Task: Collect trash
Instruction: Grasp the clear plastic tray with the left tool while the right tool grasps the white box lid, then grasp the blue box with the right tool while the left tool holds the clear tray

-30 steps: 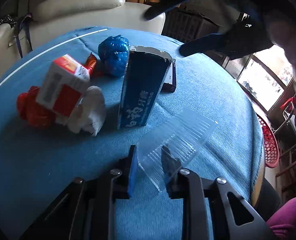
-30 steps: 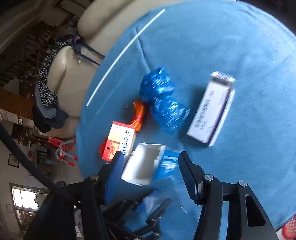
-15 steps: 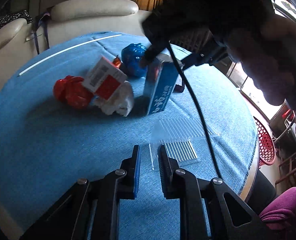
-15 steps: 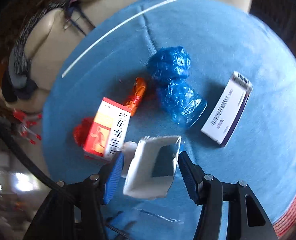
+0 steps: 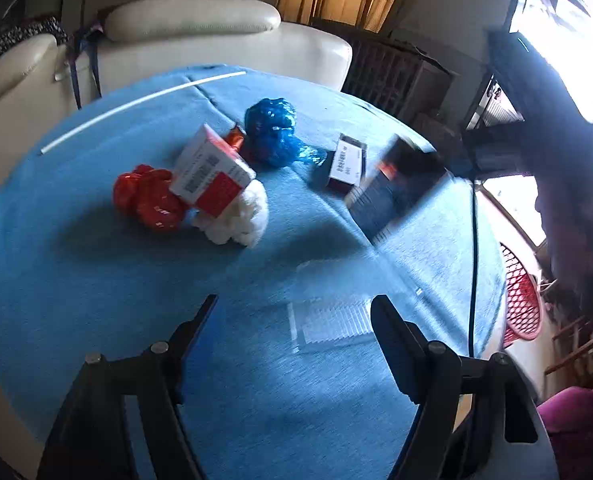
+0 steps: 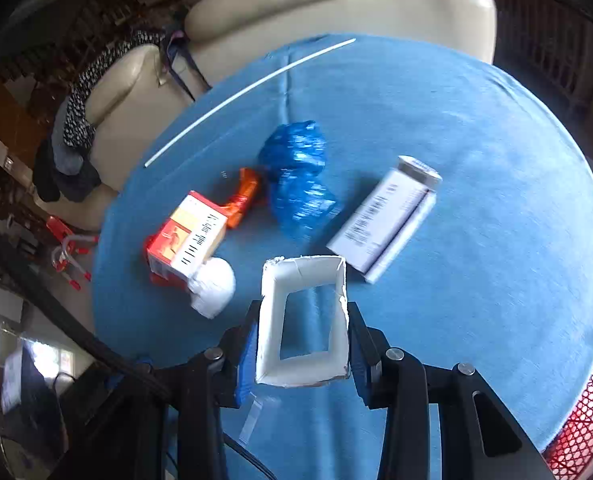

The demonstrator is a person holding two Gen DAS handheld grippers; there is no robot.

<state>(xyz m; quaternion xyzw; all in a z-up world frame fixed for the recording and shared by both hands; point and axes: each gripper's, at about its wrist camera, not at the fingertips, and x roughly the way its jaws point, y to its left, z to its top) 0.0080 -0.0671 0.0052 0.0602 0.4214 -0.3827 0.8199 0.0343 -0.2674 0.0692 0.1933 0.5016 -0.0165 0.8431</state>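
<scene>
My right gripper point(image 6: 302, 310) is closing on the open top of a blue carton point(image 6: 302, 320), whose white inside faces the camera; both pads touch its sides. In the left wrist view the same carton point(image 5: 396, 188) hangs tilted and blurred above the blue table point(image 5: 96, 280). My left gripper point(image 5: 294, 320) is opening wide. A clear plastic tray point(image 5: 328, 316) lies flat on the cloth between its fingers, untouched. Further back lie a red bag point(image 5: 148, 200), a red-and-white box point(image 5: 212, 172), a white wad point(image 5: 236, 216), a blue bag point(image 5: 272, 132) and a white-and-purple box point(image 5: 346, 162).
A red mesh basket point(image 5: 520, 308) stands on the floor past the table's right edge. A cream sofa point(image 5: 200, 36) sits behind the table. A thin white stick point(image 5: 136, 104) lies at the far edge, and a black cable point(image 5: 472, 260) hangs at the right.
My left gripper let go of the clear tray, drew back and opened; the tray now lies flat. My right gripper came down over the blue carton, closed on it and carried it right.
</scene>
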